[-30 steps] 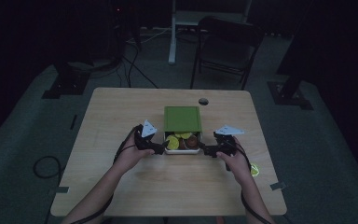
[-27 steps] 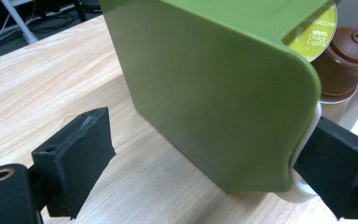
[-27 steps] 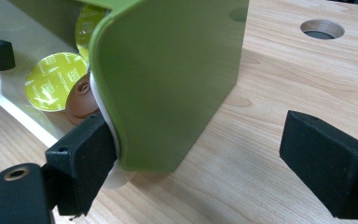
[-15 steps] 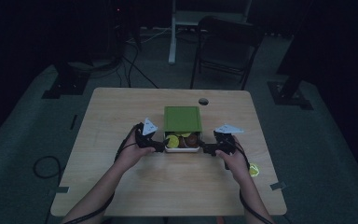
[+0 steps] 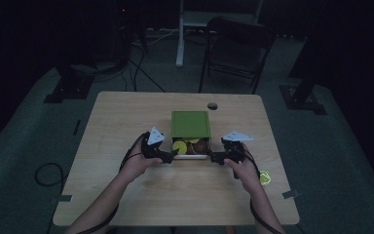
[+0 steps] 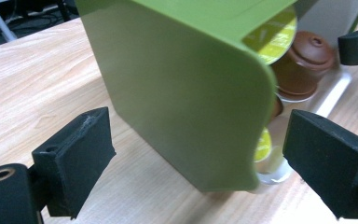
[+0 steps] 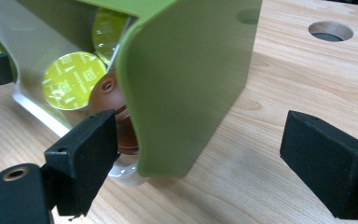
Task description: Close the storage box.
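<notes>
— While both hands were on the bench [image 5: 126, 122], where did the box [image 5: 190, 124] sit?

— Near the middle, a little toward the far edge. It was a green sleeve over a clear tray [image 5: 191, 156], and the tray stuck out on the person's side with pods [image 5: 179, 146] in it, yellow-lidded and brown.

— And the left gripper [image 5: 171, 157]?

— Spread wide at the tray's left corner. In the left gripper view its jaws stood apart on either side of the sleeve's [image 6: 177, 88] near edge, touching nothing; a brown pod [image 6: 307, 58] and yellow lids showed past that edge.

— The right gripper [image 5: 211, 157]?

— Also released, at the tray's right corner. In the right gripper view one jaw stood in front of a brown pod [image 7: 109, 93] by the tray's rim [image 7: 126, 177], the other well out over bare wood. Whether that first jaw touched the pod, I couldn't tell.

— Anything else on the bench?

— A round hole [image 5: 212, 106] behind the box, and something small and yellow [image 5: 265, 177] by the right wrist, too dim to name.
</notes>
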A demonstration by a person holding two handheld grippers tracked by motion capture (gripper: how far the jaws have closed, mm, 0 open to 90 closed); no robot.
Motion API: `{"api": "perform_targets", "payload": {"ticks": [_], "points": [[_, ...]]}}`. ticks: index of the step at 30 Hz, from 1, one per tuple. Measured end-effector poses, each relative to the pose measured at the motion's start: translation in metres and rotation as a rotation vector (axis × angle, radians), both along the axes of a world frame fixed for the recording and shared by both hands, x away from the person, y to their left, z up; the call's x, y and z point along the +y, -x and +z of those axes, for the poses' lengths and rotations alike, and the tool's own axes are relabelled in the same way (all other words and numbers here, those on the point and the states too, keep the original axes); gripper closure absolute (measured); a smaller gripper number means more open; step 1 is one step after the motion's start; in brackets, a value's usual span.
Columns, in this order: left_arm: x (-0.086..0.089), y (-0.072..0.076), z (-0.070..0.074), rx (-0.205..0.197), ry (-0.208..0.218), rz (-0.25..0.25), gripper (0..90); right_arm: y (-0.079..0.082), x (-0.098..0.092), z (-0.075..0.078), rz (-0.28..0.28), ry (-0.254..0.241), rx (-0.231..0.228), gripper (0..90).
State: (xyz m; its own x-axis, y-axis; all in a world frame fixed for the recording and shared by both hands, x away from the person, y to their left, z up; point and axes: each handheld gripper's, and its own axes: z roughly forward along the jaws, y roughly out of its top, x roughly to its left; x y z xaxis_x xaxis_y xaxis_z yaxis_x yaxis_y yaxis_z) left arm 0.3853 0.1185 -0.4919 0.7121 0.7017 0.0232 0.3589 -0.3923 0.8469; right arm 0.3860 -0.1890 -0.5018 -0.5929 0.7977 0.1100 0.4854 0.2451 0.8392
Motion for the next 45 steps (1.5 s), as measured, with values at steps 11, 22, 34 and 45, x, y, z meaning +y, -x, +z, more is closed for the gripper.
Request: {"api": "perform_targets", "payload": {"ticks": [11,22,34,45], "points": [[0.005,0.011,0.003,0.016,0.013,-0.011,8.7,0.007,-0.004,0.002,-0.008,0.022,-0.013,11.1],[0.018,0.020,0.001,0.024,0.019,0.002,8.7,0.014,-0.009,0.004,-0.010,0.034,-0.022,11.0],[0.037,0.028,0.000,0.032,0.011,0.042,8.7,0.024,-0.023,0.001,-0.041,0.048,-0.015,11.0],[0.060,0.038,-0.009,0.046,0.018,0.088,8.7,0.034,-0.036,-0.005,-0.072,0.054,-0.007,11.0]]}}
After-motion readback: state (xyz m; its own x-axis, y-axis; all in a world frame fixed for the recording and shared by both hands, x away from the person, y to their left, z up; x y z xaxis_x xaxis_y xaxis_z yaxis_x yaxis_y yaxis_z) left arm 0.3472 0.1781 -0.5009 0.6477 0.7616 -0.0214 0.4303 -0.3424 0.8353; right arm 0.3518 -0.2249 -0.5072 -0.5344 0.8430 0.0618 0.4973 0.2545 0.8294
